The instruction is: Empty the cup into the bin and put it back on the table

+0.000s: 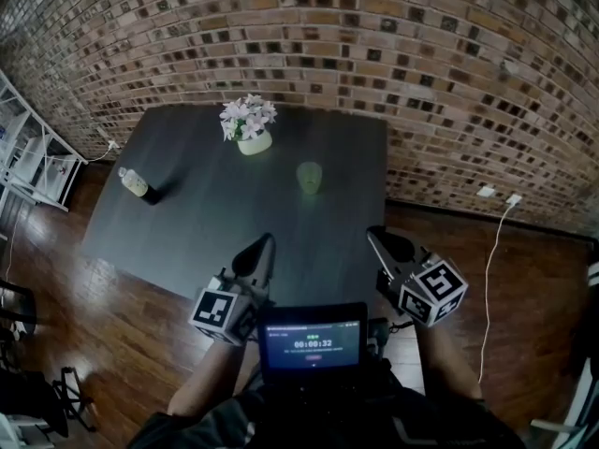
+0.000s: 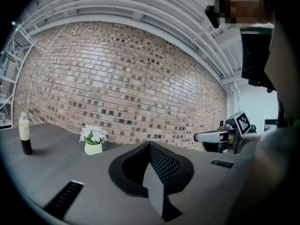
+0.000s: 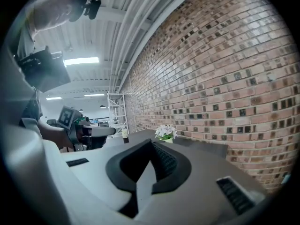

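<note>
Matt table (image 1: 234,218), rough brick wall (image 1: 374,54), glossy wood floor (image 1: 122,311).

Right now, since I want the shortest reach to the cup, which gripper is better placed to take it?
Left, narrowly. In the head view the left gripper sits slightly nearer the green cup than the right gripper. Both point toward it, shut and empty, so either must open first.

Both grippers closed and empty, held side by side.
Left grey two-jaw gripper with marker cube (image 1: 265,243) and right grey two-jaw gripper with marker cube (image 1: 376,236) hover over the near edge of the dark rectangular table (image 1: 215,223). Both point across it, jaws pressed together with nothing between them. Both forearms trail back from that edge.
</note>
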Available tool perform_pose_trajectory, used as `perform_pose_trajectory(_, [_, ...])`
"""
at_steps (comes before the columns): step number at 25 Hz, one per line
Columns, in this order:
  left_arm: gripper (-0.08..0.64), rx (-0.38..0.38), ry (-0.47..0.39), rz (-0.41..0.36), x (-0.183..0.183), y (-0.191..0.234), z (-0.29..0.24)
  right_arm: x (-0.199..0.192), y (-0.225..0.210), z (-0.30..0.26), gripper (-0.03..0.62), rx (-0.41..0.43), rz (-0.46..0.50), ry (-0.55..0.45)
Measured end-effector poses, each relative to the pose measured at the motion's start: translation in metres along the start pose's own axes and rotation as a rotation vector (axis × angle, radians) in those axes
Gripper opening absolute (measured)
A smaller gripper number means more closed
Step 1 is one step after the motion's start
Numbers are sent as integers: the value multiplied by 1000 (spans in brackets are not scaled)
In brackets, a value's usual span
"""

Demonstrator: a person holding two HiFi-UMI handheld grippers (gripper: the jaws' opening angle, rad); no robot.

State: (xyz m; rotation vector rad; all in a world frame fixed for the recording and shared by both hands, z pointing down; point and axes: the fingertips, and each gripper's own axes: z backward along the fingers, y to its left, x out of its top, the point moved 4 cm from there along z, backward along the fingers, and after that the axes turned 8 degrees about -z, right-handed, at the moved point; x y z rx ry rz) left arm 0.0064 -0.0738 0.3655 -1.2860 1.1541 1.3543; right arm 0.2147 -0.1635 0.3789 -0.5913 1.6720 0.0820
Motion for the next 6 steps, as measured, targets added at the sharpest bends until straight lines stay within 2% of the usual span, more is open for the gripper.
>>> perform_pose_trajectory(6, [0,11,8,49,-7,7,3,-4,1,-4,0,-4,-16,10])
